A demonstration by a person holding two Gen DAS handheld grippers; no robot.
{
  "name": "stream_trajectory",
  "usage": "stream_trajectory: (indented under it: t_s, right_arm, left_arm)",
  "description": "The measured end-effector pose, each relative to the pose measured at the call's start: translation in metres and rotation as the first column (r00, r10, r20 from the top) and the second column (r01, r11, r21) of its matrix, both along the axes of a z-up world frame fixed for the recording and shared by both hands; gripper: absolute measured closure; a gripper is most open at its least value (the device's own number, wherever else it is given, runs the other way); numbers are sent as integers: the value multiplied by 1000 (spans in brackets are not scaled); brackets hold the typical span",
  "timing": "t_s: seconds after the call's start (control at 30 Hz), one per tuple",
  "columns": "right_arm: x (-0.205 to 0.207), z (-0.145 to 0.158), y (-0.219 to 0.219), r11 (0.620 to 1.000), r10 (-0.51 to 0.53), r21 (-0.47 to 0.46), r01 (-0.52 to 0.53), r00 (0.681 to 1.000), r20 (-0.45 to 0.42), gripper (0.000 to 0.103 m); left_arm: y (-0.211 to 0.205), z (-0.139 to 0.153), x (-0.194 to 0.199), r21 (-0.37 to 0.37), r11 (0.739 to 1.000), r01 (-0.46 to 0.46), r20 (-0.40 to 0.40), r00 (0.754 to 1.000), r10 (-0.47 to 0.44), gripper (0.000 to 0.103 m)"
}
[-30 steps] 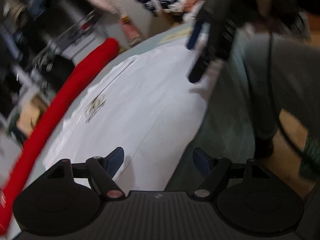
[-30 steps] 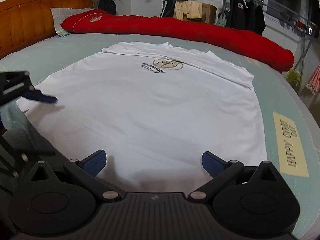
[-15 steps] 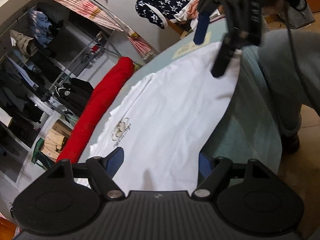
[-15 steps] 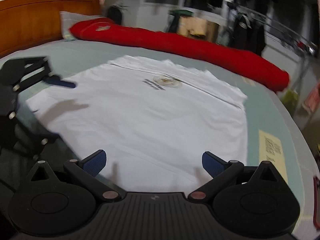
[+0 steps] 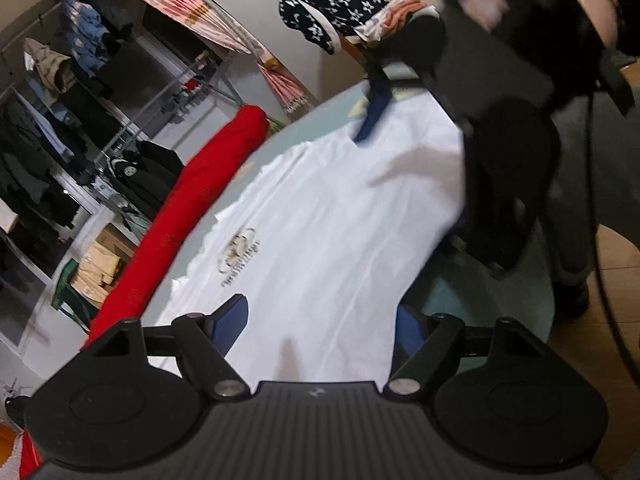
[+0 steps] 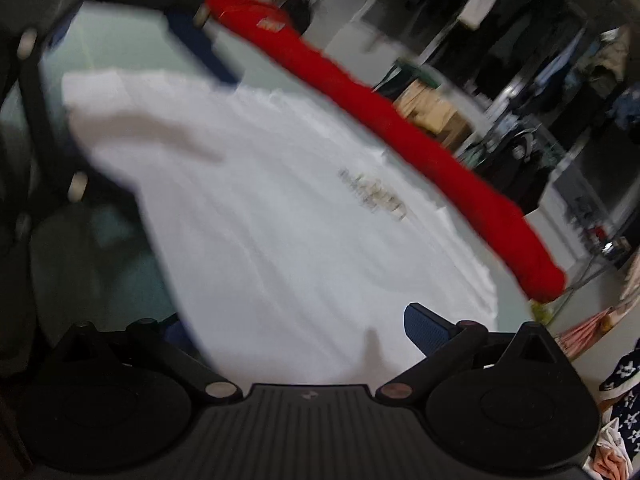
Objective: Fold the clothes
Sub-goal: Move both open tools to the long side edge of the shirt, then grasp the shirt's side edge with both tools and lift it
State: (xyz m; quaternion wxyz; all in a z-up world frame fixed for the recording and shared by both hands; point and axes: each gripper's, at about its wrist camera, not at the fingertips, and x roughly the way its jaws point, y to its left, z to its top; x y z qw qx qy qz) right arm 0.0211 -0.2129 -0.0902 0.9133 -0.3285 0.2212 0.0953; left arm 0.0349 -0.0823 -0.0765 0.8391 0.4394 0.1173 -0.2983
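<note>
White cotton T-shirt (image 5: 320, 240) spread flat, long red roll (image 5: 188, 216) beside it

White shirt (image 5: 332, 216) (red quilt (image 5: 192, 208))

White T-shirt (image 5: 320, 216) with a small chest print lies spread flat on the bed, filling the frame centre.

A blurred white shirt (image 6: 280, 240) lies flat on the bed (image 6: 120, 60), its print (image 6: 372, 196) facing up. The right gripper (image 6: 296, 336) hangs wide open over its near hem. A red roll (image 6: 400, 128) lies beyond; the left gripper (image 6: 200, 56) hovers far left.
</note>
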Motion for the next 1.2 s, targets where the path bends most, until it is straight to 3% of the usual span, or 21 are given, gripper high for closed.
stream_trajectory:
  t_s: [0.1, 0.33, 0.6, 0.93, 1.2]
  right_arm:
    - [-2, 10, -3, 1000, -18, 15, 17, 998, 61, 0]
    - [7, 15, -11, 999, -22, 33, 20, 998, 64, 0]
    - [-2, -15, -34, 985, -69, -150, 82, 994, 90, 0]
    - [0, -15, -57, 967, -121, -212, 139, 988, 95, 0]
    - [7, -31, -36, 928, -28, -365, 69, 993, 119, 0]
  left_arm:
    - [-11, -9, 2, 11, 1000, 9, 8, 1000, -9, 25]
    - [-21, -21, 10, 47, 999, -24, 87, 996, 20, 25]
    - [18, -28, 1, 138, 985, -100, 179, 981, 74, 25]
    - [12, -26, 3, 178, 978, -105, 204, 977, 68, 25]
    - [12, -29, 8, 187, 978, -88, 200, 979, 49, 25]
